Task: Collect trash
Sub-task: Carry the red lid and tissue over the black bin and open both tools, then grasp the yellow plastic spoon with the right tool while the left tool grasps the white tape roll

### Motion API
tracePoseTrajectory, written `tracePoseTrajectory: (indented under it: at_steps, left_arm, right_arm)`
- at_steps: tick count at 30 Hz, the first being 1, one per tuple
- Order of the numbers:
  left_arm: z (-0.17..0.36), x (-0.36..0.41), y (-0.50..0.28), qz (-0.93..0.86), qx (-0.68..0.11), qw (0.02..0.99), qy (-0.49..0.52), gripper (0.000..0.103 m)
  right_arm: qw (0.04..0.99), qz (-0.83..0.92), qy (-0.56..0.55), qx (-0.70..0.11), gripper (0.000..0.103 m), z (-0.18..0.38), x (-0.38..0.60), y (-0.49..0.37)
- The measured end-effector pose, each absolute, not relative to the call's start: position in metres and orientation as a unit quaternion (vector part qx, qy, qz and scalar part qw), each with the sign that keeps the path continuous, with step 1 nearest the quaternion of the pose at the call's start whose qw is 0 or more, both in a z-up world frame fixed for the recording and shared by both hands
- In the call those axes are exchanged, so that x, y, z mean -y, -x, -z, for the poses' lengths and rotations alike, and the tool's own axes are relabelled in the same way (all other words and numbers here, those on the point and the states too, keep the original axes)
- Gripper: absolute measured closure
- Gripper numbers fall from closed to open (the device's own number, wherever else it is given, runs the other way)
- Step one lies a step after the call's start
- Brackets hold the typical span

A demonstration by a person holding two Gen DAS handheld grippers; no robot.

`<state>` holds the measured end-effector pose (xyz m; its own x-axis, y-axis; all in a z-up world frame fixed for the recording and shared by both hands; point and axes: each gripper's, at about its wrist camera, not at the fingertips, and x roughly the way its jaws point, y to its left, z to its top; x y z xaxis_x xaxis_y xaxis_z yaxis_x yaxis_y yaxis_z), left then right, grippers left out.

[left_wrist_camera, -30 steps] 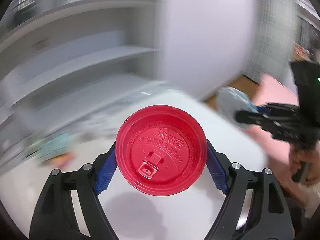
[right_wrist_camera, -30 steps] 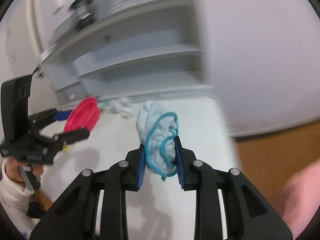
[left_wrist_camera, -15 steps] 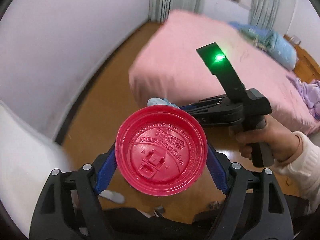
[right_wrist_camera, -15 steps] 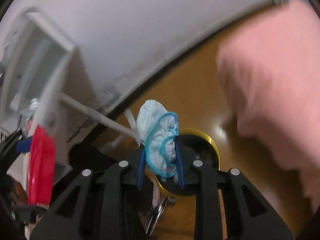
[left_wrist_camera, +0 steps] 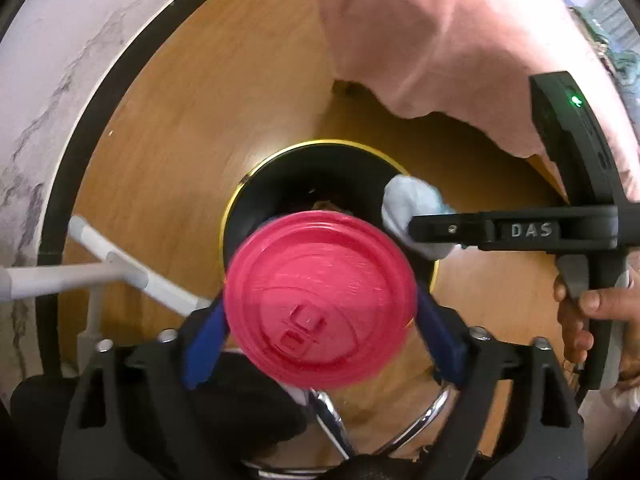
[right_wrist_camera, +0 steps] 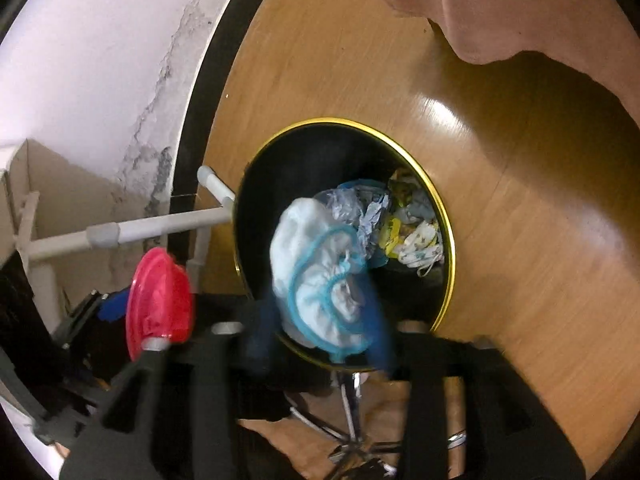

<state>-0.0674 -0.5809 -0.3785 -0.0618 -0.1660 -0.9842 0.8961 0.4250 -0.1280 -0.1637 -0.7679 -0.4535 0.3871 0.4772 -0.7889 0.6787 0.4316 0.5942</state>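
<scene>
A black bin with a gold rim (left_wrist_camera: 240,200) stands on the wooden floor, and both grippers hang over it. My left gripper (left_wrist_camera: 320,308) points straight down with its jaws opening. The red plastic cup lid (left_wrist_camera: 320,304) lies blurred between the blue pads, which no longer press it. In the right wrist view my right gripper (right_wrist_camera: 322,336) is also opening. A pale blue elastic-edged cloth cover (right_wrist_camera: 320,280) sits loose between its blurred pads, above the bin rim (right_wrist_camera: 448,240). Crumpled wrappers (right_wrist_camera: 400,216) lie inside the bin. The right gripper (left_wrist_camera: 440,232) also shows side-on in the left wrist view.
A pink bed cover (left_wrist_camera: 440,40) hangs just beyond the bin. A white pipe frame (left_wrist_camera: 120,276) and a black skirting board (left_wrist_camera: 100,92) run along the wall on the left. A chrome chair base (left_wrist_camera: 332,420) stands below. A hand (left_wrist_camera: 592,320) holds the right gripper's handle.
Both grippers swung away from the white table and dropped over the bin on the floor. Both sets of jaws have widened, and the lid and the cloth now sit loose between them.
</scene>
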Motion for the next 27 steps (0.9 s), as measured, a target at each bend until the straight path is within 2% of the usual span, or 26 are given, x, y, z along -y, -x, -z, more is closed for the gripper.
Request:
tracePoseTrajectory:
  at_steps: [1, 4, 7, 11, 14, 16, 20, 24, 27]
  left_arm:
    - [0.378, 0.58, 0.07, 0.44, -0.584, 0.61, -0.305, 0.007]
    - [0.368, 0.584, 0.081, 0.458, -0.588, 0.601, -0.288, 0.007]
    - [0.344, 0.583, 0.104, 0.485, -0.558, 0.608, -0.29, 0.007]
    - [0.254, 0.564, 0.139, 0.553, -0.473, 0.639, -0.25, 0.007]
    - [0.165, 0.528, 0.159, 0.594, -0.392, 0.672, -0.204, 0.007]
    - [0.11, 0.488, 0.162, 0.596, -0.345, 0.702, -0.181, 0.007]
    - [0.043, 0.386, 0.135, 0.515, -0.282, 0.793, -0.159, 0.007]
    - [0.022, 0.259, 0.078, 0.292, -0.276, 0.9, -0.167, 0.007]
    - [0.033, 0.154, 0.039, 0.119, -0.308, 0.933, -0.14, 0.007]
  right_arm:
    - [0.644, 0.079, -0.535, -0.541, 0.02, 0.449, 0.771, 0.164]
    - [0.658, 0.094, -0.529, -0.528, 0.019, 0.422, 0.784, 0.169]
    - [0.685, 0.121, -0.511, -0.505, 0.019, 0.383, 0.797, 0.182]
    - [0.747, 0.184, -0.438, -0.465, 0.018, 0.299, 0.808, 0.196]
    - [0.807, 0.218, -0.377, -0.399, 0.007, 0.218, 0.797, 0.203]
    - [0.845, 0.226, -0.33, -0.356, 0.007, 0.169, 0.777, 0.2]
    - [0.899, 0.184, -0.245, -0.314, 0.007, 0.103, 0.714, 0.168]
    - [0.919, 0.099, -0.195, -0.327, 0.007, 0.078, 0.649, 0.117]
    - [0.927, 0.039, -0.17, -0.332, 0.007, 0.065, 0.596, 0.085]
